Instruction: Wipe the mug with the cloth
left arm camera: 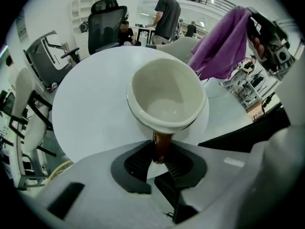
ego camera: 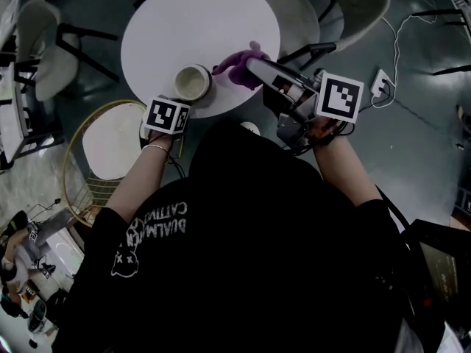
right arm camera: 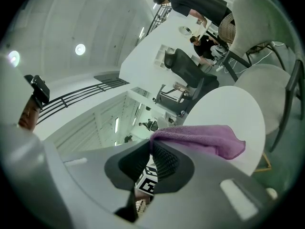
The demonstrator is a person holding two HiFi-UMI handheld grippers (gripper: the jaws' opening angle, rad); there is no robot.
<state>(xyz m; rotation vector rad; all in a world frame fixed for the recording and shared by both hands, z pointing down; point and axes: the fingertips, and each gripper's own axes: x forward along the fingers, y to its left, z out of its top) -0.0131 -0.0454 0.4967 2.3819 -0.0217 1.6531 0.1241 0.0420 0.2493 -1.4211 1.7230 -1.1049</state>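
A cream mug with a brown handle sits over the near edge of the round white table. I cannot tell if it rests on the top or is lifted. My left gripper is shut on that handle, and the mug's mouth shows empty. Just right of the mug hangs a purple cloth, pinched by one edge in my right gripper. In the right gripper view the cloth drapes away from the shut jaws. From the left gripper view, the cloth dangles beside and above the mug.
A gold wire stool with a white top stands left of the person. Pale chairs ring the table's far side. Cables and a power strip lie on the floor at right. A person stands far behind a black office chair.
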